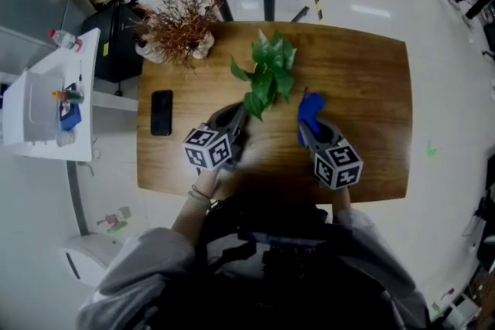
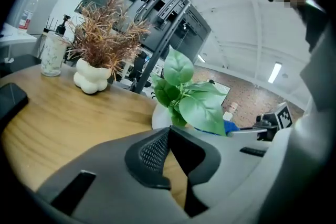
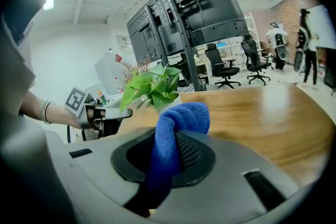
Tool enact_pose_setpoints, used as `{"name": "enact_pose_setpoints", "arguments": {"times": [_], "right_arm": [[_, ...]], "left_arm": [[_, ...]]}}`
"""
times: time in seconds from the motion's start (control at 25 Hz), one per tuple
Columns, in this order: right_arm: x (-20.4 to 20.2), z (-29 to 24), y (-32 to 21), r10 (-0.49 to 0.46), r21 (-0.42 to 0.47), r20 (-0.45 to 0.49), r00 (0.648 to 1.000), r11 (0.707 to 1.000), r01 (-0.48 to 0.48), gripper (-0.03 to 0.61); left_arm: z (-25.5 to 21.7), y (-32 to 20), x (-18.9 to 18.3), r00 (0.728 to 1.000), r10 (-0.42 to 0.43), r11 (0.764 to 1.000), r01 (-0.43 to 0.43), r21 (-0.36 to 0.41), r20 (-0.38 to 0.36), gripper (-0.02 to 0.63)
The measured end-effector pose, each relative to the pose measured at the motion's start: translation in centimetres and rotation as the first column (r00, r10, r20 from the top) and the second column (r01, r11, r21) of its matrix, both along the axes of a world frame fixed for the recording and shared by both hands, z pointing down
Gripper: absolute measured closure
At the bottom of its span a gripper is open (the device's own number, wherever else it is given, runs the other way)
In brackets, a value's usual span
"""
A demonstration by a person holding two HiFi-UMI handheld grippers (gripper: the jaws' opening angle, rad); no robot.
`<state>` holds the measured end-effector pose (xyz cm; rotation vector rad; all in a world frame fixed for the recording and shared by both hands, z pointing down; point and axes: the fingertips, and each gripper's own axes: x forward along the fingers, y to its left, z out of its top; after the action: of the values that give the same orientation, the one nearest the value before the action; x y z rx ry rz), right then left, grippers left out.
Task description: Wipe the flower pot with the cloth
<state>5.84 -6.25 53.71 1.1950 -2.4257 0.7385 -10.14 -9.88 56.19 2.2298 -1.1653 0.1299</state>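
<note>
A green leafy plant (image 1: pixel 267 77) stands mid-table; its white flower pot (image 2: pixel 159 117) shows under the leaves, also in the right gripper view (image 3: pixel 171 102). My left gripper (image 1: pixel 241 117) lies just left of the pot, its jaws (image 2: pixel 168 131) shut at the tips with nothing between them. My right gripper (image 1: pixel 305 127) sits just right of the pot, shut on a blue cloth (image 1: pixel 309 110) that bunches above the jaws (image 3: pixel 176 123). The cloth is close to the pot; I cannot tell if it touches.
A dried reddish plant in a lumpy white vase (image 1: pixel 182 31) stands at the table's far left corner. A black phone (image 1: pixel 161 112) lies on the wooden table (image 1: pixel 363 89) left of my left gripper. A white cart (image 1: pixel 46 104) stands off the table's left side.
</note>
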Motion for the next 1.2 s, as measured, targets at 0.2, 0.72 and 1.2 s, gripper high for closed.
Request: {"name": "enact_pose_setpoints", "arguments": {"times": [0.2,0.72,1.2], "right_arm": [[-0.1,-1.3,1.4,0.104,-0.035,0.149,0.983,0.994,-0.1,0.526],[-2.1,-1.8,3.4,0.102,0.001,0.1,0.99,0.995,-0.103,0.526],[-2.5,-1.4,4.1,0.103,0.002,0.079,0.992,0.995,-0.104,0.526]], "left_arm": [[-0.7,2.7,0.0,0.999,-0.006,1.0,0.006,-0.012,-0.047,0.611],[-0.9,5.2,2.8,0.987,0.16,0.987,-0.16,0.007,-0.023,0.611],[-0.7,5.6,2.8,0.983,0.184,0.983,-0.184,0.0,-0.013,0.611]]}}
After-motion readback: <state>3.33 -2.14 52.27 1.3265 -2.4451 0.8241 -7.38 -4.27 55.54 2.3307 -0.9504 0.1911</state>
